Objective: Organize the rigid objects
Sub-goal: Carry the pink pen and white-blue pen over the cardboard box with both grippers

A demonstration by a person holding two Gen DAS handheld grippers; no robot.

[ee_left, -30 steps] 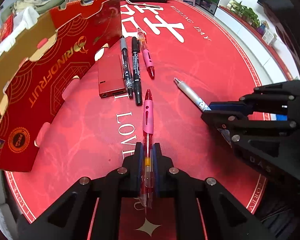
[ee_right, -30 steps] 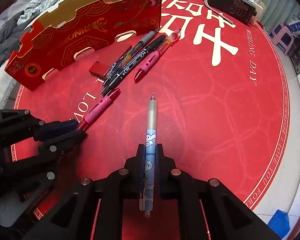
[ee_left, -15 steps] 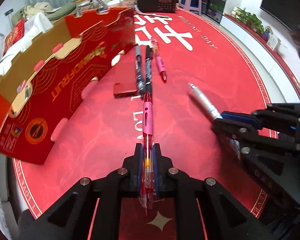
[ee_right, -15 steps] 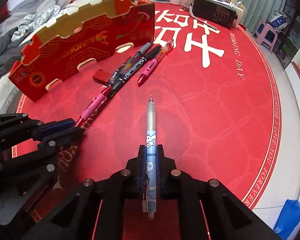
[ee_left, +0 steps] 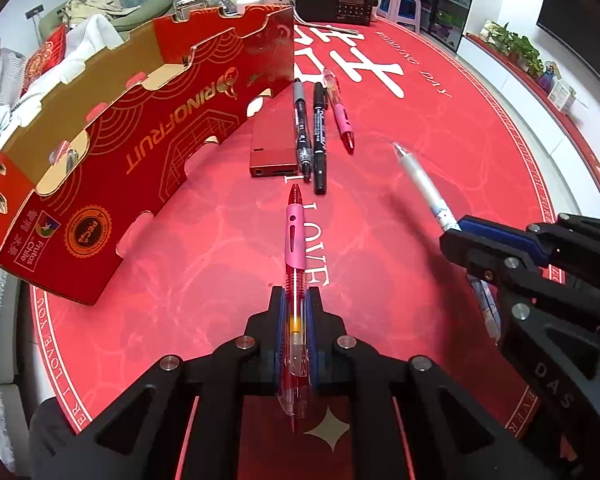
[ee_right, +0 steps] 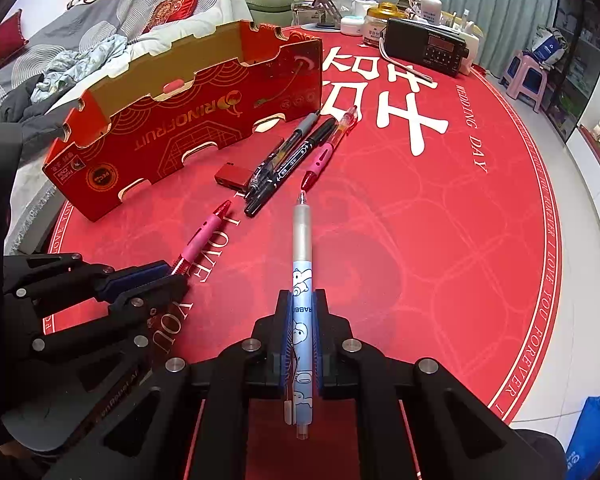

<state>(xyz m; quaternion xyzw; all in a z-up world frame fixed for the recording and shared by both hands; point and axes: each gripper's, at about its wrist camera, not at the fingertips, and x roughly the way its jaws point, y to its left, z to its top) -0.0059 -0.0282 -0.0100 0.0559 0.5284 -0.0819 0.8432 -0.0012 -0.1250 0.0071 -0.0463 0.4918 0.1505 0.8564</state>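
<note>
My left gripper (ee_left: 295, 300) is shut on a red pen with a pink grip (ee_left: 294, 236), held above the red round table, tip pointing away. My right gripper (ee_right: 302, 304) is shut on a blue-and-grey rabbit pen (ee_right: 301, 256), also lifted. Each gripper shows in the other's view: the right gripper (ee_left: 460, 236) at the right, the left gripper (ee_right: 172, 276) at the left. On the table lie a grey-capped pen (ee_left: 302, 128), a black marker (ee_left: 319, 136), a second pink pen (ee_left: 340, 112) and a small red case (ee_left: 272, 148), beside an open red cardboard box (ee_left: 140, 120).
A black radio (ee_left: 334, 4), jars and bottles stand at the table's far edge. Clothes and a sofa lie beyond the box at the left. A purple stool (ee_right: 526, 76) stands on the floor at the far right.
Both grippers have risen and pulled back from the table with their pens; the pens and case on the table have not moved.
</note>
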